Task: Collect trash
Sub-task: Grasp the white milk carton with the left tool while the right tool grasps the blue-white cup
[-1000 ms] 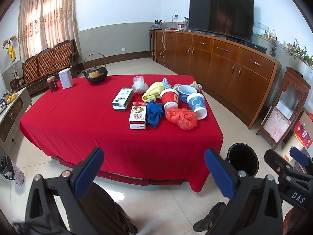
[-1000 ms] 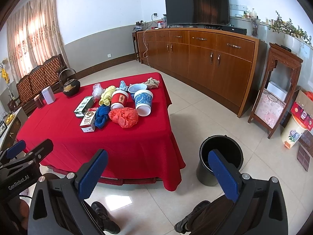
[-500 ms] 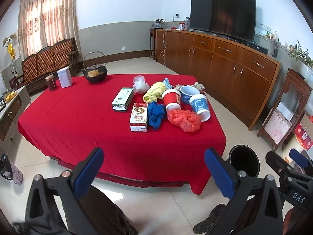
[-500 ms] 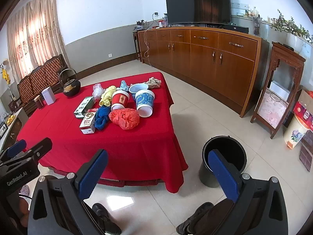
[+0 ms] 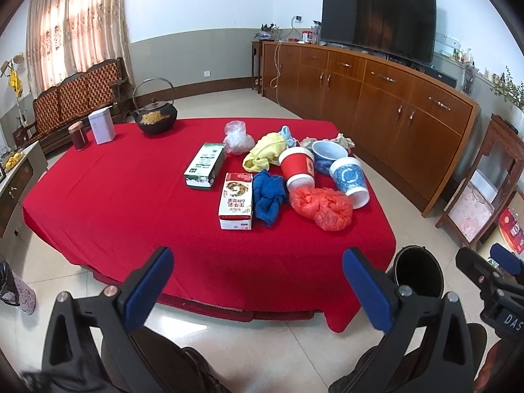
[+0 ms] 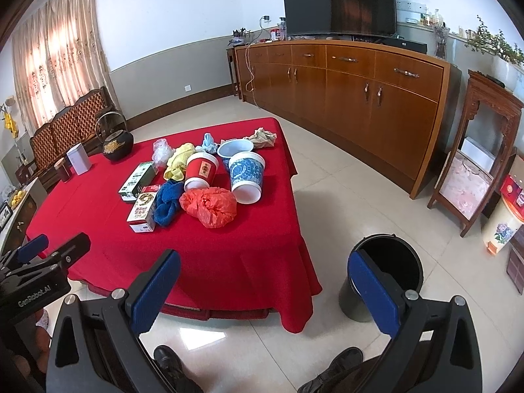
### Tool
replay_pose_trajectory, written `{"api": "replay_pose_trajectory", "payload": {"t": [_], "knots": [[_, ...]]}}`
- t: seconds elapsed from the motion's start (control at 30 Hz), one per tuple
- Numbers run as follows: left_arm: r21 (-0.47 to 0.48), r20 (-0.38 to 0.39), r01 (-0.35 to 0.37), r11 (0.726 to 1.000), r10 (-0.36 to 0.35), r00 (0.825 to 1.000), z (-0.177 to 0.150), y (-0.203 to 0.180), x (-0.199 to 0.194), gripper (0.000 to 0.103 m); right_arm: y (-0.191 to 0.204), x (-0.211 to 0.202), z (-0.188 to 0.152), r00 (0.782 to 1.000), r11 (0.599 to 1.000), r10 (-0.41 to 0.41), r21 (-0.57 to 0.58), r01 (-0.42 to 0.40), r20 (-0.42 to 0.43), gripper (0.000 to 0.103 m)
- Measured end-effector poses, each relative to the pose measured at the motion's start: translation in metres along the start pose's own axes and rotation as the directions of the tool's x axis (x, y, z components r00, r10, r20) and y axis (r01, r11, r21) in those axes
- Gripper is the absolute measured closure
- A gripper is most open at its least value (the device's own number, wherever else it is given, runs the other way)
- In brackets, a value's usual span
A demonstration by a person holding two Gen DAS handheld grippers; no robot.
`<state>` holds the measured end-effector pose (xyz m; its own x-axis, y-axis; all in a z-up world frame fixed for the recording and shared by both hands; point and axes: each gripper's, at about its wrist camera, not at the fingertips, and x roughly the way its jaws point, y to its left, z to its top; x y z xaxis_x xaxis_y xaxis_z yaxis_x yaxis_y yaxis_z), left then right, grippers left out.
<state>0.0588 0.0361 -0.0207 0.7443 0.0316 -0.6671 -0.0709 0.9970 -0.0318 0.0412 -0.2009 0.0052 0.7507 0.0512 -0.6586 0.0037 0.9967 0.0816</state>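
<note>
Both the left gripper (image 5: 258, 286) and the right gripper (image 6: 265, 291) hover level over the floor short of the table, jaws spread wide and empty. The black bin (image 6: 388, 275) stands on the tiles by the table's corner. Farther off, trash clusters on the red tablecloth (image 5: 131, 196): a red plastic bag (image 5: 322, 206), a red cup (image 5: 298, 167), a blue cup (image 5: 350, 178) and two cartons.

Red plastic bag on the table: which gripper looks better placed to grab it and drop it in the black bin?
Probably the right gripper. It is open, the red plastic bag lies toward the table's right end, and the black bin stands on that side. The left gripper is open too, but farther from the bin.
</note>
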Motion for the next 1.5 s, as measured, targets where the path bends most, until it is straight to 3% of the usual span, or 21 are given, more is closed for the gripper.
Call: {"api": "replay_pose_trajectory", "payload": {"t": [0.57,1.03,1.5], "knots": [[-0.024,-0.058,-0.046,0.999,0.045,0.997,0.021,0.019,0.066,0.001,0.017,0.075,0.032,0.998,0.999,0.035,-0.006,-0.035,-0.049,0.0],[-0.046,-0.161,-0.059,0.997,0.051,0.986,0.028,0.034,0.145,0.016,0.023,0.151,0.058,0.996,0.999,0.04,0.007,-0.04,-0.085,0.0],[-0.032,-0.199,-0.04,0.999,0.033,0.979,0.033,0.032,0.19,0.023,0.017,0.215,0.085,0.996,0.999,0.019,0.03,-0.016,-0.085,0.003]]}}
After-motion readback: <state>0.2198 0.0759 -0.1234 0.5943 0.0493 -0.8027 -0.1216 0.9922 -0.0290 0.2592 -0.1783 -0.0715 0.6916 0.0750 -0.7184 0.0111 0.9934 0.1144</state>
